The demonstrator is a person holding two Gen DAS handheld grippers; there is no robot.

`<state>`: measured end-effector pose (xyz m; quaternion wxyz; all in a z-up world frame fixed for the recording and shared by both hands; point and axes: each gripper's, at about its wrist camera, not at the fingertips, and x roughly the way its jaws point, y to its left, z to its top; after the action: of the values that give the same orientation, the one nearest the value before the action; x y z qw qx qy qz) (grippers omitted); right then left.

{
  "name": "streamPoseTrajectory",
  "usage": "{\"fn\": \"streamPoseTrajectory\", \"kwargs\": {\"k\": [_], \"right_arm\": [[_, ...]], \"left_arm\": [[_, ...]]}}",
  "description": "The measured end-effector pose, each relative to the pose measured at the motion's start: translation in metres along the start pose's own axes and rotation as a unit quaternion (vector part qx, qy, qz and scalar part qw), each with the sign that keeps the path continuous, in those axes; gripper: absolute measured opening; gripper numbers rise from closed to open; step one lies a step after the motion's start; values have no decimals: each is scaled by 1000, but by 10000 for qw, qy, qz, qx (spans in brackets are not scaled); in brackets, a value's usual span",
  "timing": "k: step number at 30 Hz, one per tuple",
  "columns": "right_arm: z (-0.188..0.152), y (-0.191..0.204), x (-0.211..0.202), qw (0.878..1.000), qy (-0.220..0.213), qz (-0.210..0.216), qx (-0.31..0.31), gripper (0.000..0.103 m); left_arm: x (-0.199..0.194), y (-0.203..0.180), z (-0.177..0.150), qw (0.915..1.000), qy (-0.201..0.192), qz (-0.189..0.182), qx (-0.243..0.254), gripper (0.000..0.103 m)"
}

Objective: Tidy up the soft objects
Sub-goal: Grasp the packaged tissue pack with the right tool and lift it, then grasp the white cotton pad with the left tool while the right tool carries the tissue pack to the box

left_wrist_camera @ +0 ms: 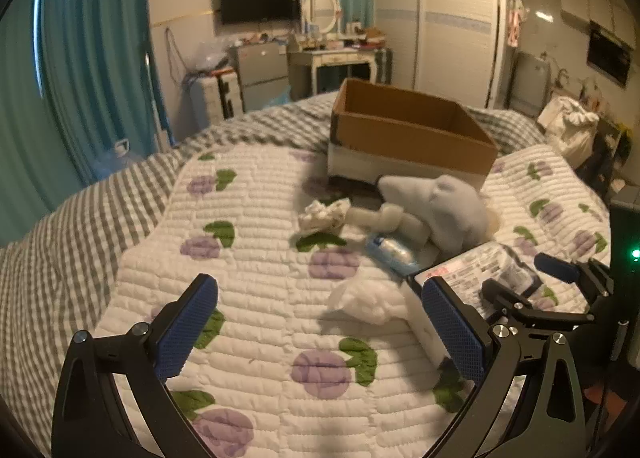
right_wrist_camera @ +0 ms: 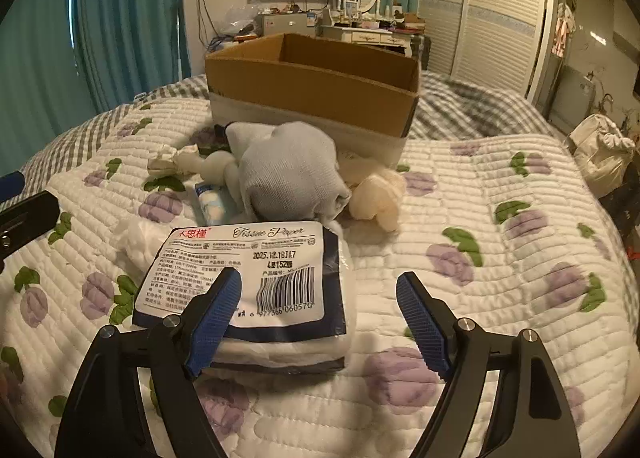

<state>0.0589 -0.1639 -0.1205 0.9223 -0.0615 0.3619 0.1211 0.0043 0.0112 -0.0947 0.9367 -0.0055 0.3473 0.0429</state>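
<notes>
Both tools are hovering spread wide over the bed, gripping nothing. The right tool point(right_wrist_camera: 318, 312) is straddling the near end of the tissue pack point(right_wrist_camera: 256, 282), one pad over its label, the other beside it over the quilt point(right_wrist_camera: 500, 298). The left tool point(left_wrist_camera: 320, 332) is waiting over bare quilt near a crumpled tissue point(left_wrist_camera: 366, 298). The other soft things, a grey plush point(right_wrist_camera: 288, 174) among them, are bunching against the cardboard box point(right_wrist_camera: 312, 74) at the middle of the bed. A likely slip: the pack's slick wrapper could be sliding out or the pad snagging the quilt. Open room is lying toward the bed's right edge.
</notes>
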Motion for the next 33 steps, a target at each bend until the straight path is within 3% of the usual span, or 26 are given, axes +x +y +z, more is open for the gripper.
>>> {"fn": "streamPoseTrajectory", "kwargs": {"k": [4,7,8,11,14,20,22,27,31,32,33], "right_arm": [[-7,-2,17,9982,353,397,263,79],[-7,0,17,9981,333,444,252,77],[-6,1,14,9976,281,596,211,59],[-6,6,1,9984,88,560,86,42],[2,-12,-18,9948,-88,925,407,29],[23,-39,-53,9929,-690,827,501,25],[27,-49,-60,9911,-813,871,589,25],[34,-65,-66,9905,-1019,696,603,25],[33,-72,-54,9903,-893,798,698,25],[29,-74,-53,9906,-872,803,680,25],[29,-74,-52,9908,-850,814,673,25]], "left_arm": [[6,-2,-2,9999,38,101,68,103],[11,-4,-3,9999,103,42,100,103],[13,-5,-4,9999,125,25,101,103],[17,-5,-5,9998,181,55,78,103],[20,-6,-6,9997,222,39,83,103],[40,-15,-12,9985,508,-173,97,102],[50,-20,-15,9976,658,-184,119,91],[77,-29,-15,9956,916,-165,125,88],[93,-39,-16,9938,1033,-168,369,71],[98,-42,-18,9926,1121,-178,426,60],[100,-43,-19,9919,1171,-176,459,56]]}}
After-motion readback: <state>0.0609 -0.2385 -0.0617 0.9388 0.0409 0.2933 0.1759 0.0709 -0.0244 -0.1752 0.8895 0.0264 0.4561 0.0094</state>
